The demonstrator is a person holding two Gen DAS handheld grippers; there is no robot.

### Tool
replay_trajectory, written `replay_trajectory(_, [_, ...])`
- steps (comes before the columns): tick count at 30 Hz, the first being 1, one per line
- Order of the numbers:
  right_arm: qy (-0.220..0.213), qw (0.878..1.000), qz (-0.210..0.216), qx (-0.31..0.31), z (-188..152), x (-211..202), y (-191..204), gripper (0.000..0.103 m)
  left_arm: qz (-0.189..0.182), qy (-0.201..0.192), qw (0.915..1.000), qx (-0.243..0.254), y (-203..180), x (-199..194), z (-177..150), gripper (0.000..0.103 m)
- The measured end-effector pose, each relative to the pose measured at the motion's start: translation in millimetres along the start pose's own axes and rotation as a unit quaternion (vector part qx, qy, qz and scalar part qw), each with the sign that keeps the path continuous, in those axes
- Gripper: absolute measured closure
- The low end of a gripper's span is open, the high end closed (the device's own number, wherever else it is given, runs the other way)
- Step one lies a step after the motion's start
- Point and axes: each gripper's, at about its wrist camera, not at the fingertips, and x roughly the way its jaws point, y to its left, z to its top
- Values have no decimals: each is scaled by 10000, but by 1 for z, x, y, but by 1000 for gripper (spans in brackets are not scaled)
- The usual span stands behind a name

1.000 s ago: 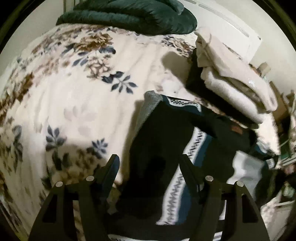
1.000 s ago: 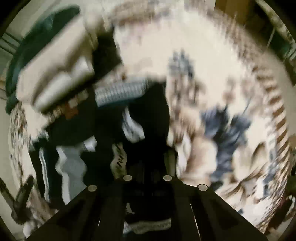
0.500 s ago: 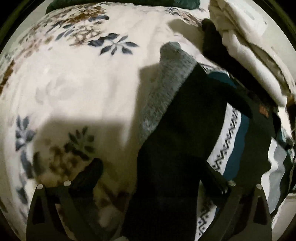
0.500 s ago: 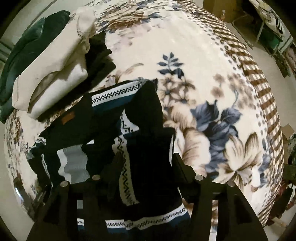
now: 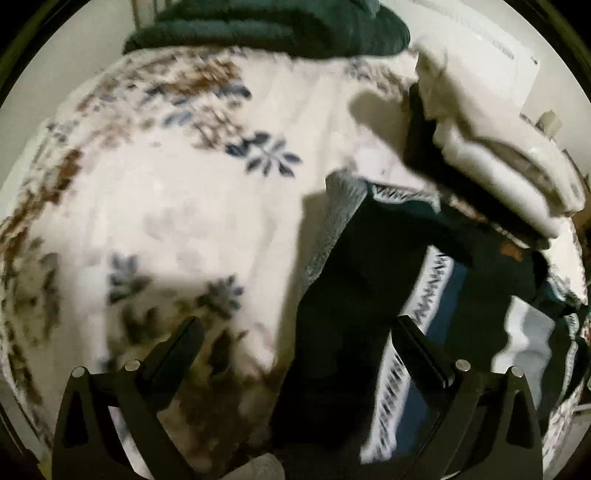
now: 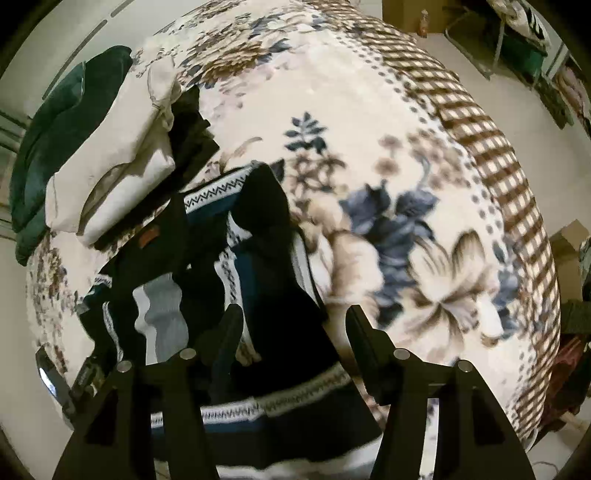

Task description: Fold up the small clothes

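Dark knitted sweater with white zigzag bands and teal stripes (image 6: 266,295) lies partly folded on a bed under a cream floral fleece blanket (image 6: 406,166), just beside a stack of folded cream garments (image 6: 122,162) and a dark green quilt (image 5: 277,29); left gripper (image 5: 295,332) hangs with fingers fully spread, right gripper (image 6: 295,321) opening its fingers, cloth between them unpinched

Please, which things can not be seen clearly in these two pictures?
- Dark patterned garment: lower end hidden behind the left gripper, left wrist view.
- Floral blanket: pattern smeared by motion blur, left wrist view.
- Objects at the far right edge: cut off by the lens rim, right wrist view.
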Motion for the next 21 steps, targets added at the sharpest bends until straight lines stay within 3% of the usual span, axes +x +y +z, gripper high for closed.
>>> replay_trajectory(4, [136, 9997, 161, 130, 0, -12, -34, 43, 212, -173, 9995, 134, -9, -40, -26, 0])
replay_trajectory(9, [382, 9957, 775, 348, 39, 0, -72, 43, 627, 44, 9976, 304, -38, -73, -97, 0])
replay_trajectory(15, [1007, 9845, 1408, -275, 125, 72, -46, 43, 1377, 557, 9883, 334, -78, -78, -193, 0])
replay_trajectory(18, [1499, 9689, 1916, -452, 149, 111, -24, 43, 1720, 748, 9822, 62, -91, -79, -228, 0])
replay_trajectory(21, [1881, 9543, 2149, -886, 153, 139, 3, 43, 1866, 854, 9785, -195, -102, -80, -250, 0])
